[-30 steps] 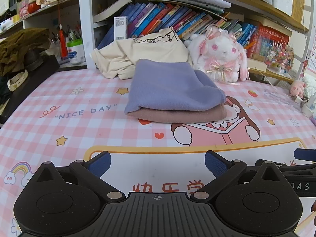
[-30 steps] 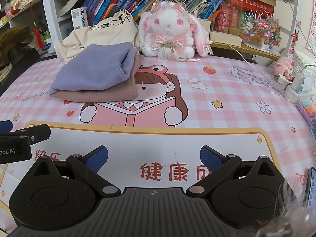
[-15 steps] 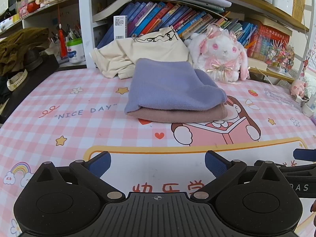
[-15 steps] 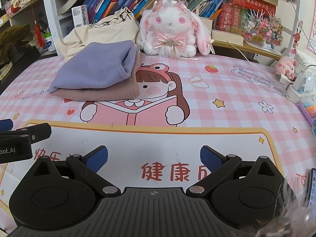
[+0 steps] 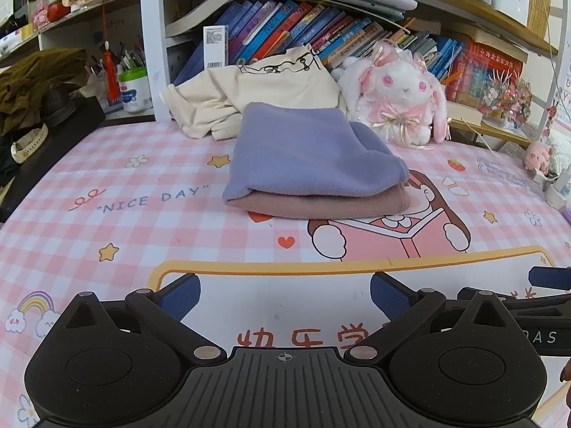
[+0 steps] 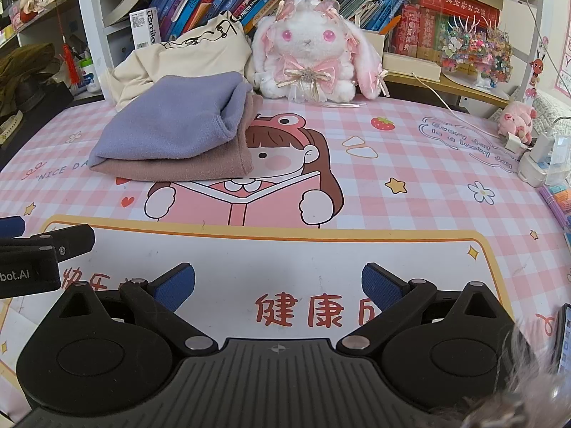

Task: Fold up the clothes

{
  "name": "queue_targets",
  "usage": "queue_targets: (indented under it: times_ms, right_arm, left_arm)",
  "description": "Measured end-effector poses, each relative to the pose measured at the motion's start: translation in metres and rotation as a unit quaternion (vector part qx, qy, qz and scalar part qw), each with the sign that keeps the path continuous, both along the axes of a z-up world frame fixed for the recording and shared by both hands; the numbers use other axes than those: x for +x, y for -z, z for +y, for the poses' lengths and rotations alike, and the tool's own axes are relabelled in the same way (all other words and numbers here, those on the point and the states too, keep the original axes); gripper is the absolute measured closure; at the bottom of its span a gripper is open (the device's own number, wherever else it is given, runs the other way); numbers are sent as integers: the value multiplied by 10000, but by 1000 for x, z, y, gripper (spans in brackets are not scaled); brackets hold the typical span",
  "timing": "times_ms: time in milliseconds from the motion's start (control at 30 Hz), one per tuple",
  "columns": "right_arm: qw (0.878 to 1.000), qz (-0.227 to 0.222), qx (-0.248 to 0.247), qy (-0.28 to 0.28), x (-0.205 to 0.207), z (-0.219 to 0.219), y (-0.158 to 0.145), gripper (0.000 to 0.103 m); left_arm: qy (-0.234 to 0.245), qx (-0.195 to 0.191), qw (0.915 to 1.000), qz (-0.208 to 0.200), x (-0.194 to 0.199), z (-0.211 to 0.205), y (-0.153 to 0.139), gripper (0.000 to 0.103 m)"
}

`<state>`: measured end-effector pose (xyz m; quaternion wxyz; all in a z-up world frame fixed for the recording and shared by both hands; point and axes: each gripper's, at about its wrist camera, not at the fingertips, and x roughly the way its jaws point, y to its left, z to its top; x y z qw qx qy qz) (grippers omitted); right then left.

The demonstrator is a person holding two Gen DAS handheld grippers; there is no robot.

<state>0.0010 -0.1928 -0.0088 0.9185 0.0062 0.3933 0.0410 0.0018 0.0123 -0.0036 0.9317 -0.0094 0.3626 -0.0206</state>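
While both grippers hang low over the pink checked desk mat (image 5: pixel 142 228), two folded garments sit stacked at the frame's centre in the left wrist view. A lavender fleece top (image 5: pixel 307 157) lies folded on a dusty-pink garment (image 5: pixel 321 205), edges roughly aligned, the pink one showing along the near and right sides. Behind them, a cream sweatshirt (image 5: pixel 271 89) is heaped unfolded against the bookshelf (image 5: pixel 285 28), just beside a white plush rabbit (image 5: pixel 399 100) at upper right. The left gripper (image 5: pixel 285 294) fills the bottom of its frame, fingers spread wide and holding nothing, well apart from the stack above it. The right gripper (image 6: pixel 278 287) is likewise spread wide and empty; in its view the stack lies at upper left. Compared with a second ago, nothing has visibly shifted: garments and grippers keep their places.
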Motion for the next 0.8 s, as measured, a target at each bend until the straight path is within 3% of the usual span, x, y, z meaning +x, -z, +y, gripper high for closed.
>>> queue_targets:
  times_ms: [800]
  right_arm:
    - [9999,105,13,0,1,0,4,2]
  left_arm:
    - [-67,31,10000,-28,-2,0,-1,0]
